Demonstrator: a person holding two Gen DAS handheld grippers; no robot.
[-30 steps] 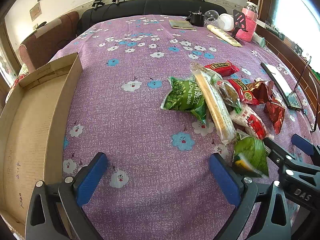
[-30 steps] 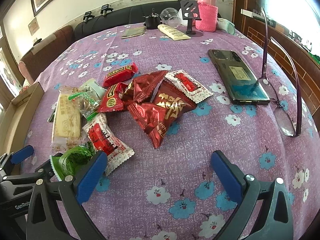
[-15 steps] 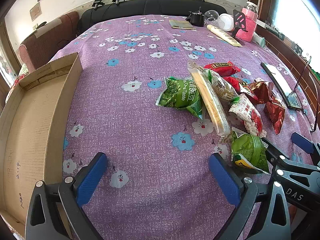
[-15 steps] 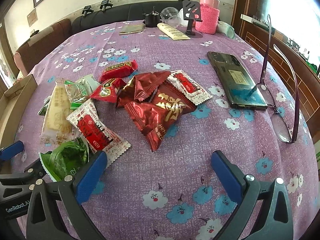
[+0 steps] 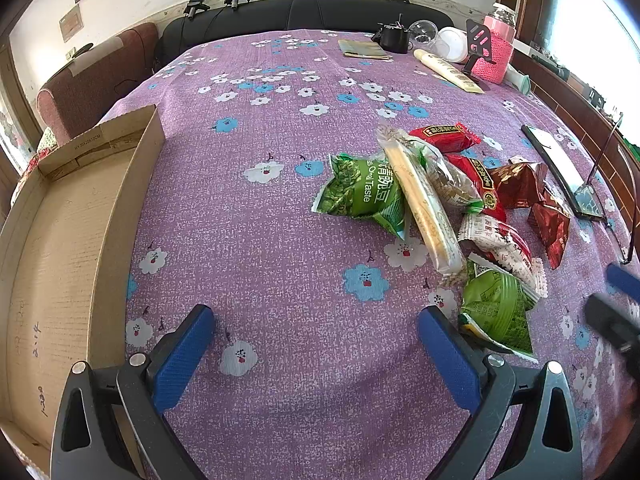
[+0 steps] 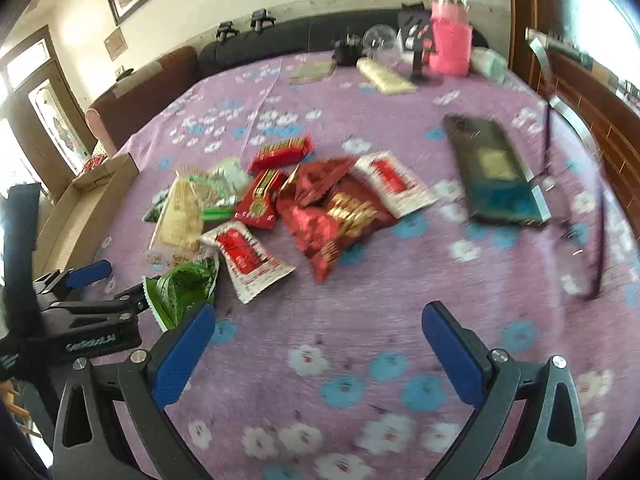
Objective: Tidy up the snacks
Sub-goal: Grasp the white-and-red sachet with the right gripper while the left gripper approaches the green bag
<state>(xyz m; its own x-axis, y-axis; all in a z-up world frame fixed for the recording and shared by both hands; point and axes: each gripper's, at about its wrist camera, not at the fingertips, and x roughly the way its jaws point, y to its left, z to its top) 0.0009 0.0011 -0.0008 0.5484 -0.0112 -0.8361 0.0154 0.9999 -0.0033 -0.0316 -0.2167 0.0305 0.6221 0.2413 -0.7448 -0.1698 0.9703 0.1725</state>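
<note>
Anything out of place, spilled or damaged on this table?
No spill or damage shows. The snack packets lie in a loose overlapping heap while the cardboard box holds none. A phone and glasses lie beside the heap.

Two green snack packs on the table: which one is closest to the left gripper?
The crumpled green pack, lying right beside the left gripper's right finger. The flat green pea bag lies farther out in the pile.

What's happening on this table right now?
A person holds a gripper in each hand over a purple flowered tablecloth. Both the left gripper and the right gripper have jaws open and hold nothing. A pile of snack packets lies loose beside a phone and glasses. The cardboard box on the left has no snacks in it yet. The right view is motion-blurred.
</note>
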